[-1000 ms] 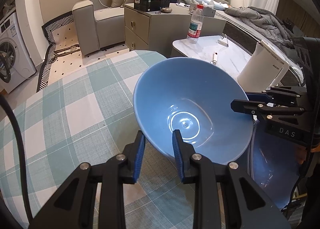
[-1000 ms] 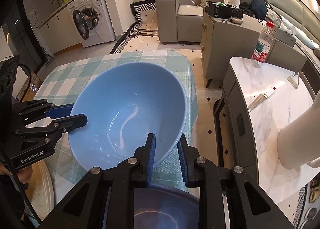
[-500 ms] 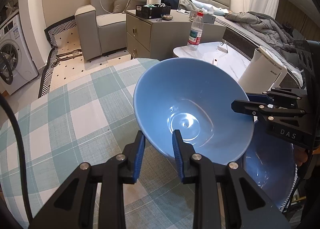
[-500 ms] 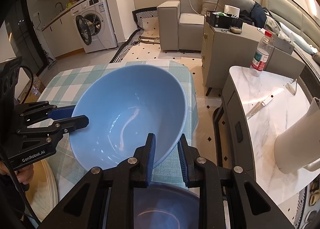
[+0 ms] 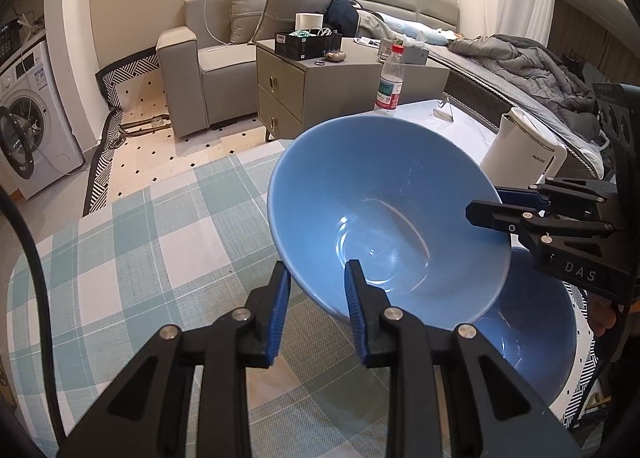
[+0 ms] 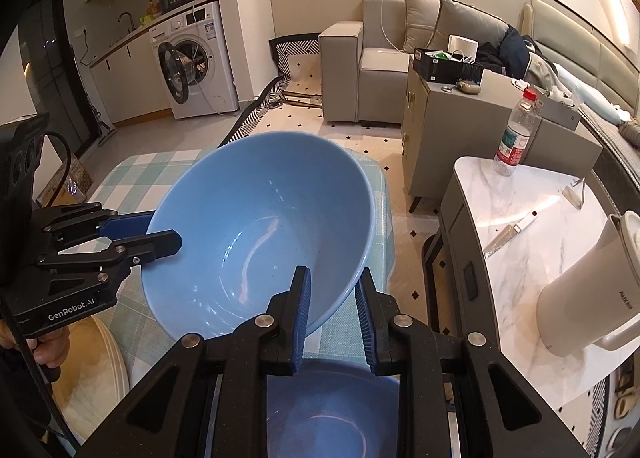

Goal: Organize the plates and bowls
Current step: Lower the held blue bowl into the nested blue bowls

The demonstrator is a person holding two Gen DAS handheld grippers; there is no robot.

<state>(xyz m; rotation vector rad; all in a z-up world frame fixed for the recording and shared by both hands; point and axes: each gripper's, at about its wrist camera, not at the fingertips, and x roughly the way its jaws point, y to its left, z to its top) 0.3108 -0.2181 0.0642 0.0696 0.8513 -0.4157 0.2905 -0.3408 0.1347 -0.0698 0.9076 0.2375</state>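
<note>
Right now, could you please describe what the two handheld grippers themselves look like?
Both are matte black, angular two-finger tools with silver screws and ribbed blue pads. The left gripper reads "GenRobot.AI" in white on its side and trails a black cable. The right gripper is marked "DAS". Bare fingers show beneath the left one; no sleeve is visible.

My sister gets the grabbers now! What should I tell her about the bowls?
Left tool: shut on the rim of the raised blue bowl.
Right tool: shut on the same bowl's opposite rim.
The bowl is tilted, in the air above the checked tablecloth.
A second blue bowl sits just below it.
Done: bowl lifted.
Left: probably lower it into the second bowl, then let go.
</note>
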